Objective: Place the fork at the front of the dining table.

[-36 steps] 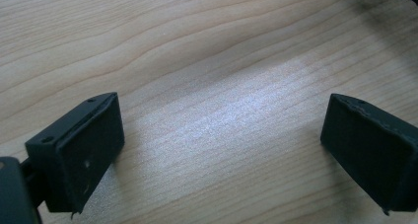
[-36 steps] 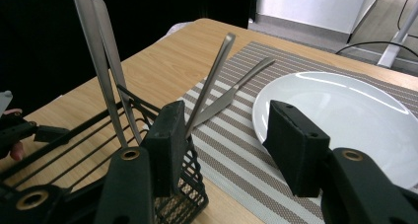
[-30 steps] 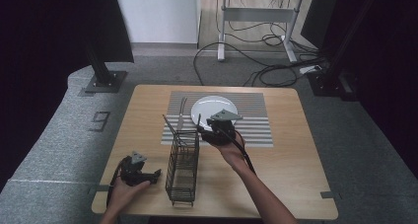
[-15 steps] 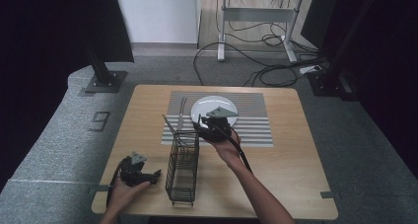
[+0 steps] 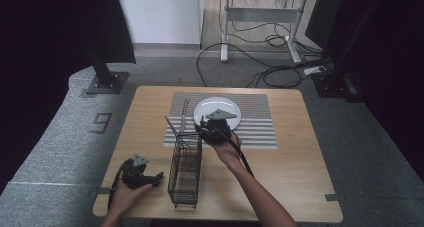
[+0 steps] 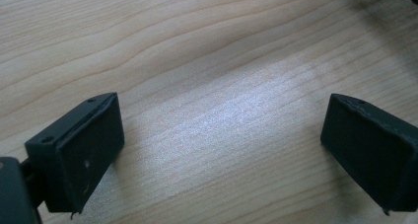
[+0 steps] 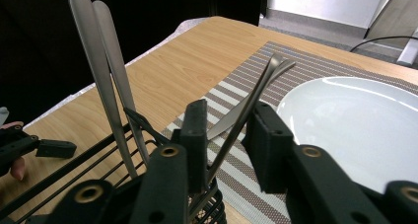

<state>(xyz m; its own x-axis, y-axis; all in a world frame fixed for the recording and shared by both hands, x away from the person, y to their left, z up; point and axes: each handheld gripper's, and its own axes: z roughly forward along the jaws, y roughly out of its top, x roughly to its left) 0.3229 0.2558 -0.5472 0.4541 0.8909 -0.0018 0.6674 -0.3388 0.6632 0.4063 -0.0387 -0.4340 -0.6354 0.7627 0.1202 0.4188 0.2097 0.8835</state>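
Right gripper [image 7: 224, 130]: jaws have just been closing, now narrow, with the slanted handles of two pieces of cutlery [image 7: 249, 103] between them; contact cannot be told. The cutlery stands in the wire basket [image 5: 186, 169], centre of the high view, beside the white plate [image 5: 227, 107]. Left gripper [image 6: 222, 150]: jaws wide open, nothing held, over bare worktop [image 6: 207, 51] at lower left.

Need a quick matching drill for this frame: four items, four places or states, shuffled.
1. round white plate
2. black wire cutlery basket
3. left claw
4. right claw

a. open, above bare wood
b. on the striped placemat
c. around two leaning silver cutlery handles
d. standing on the table between the hands

Pairs: 1-b, 2-d, 3-a, 4-c
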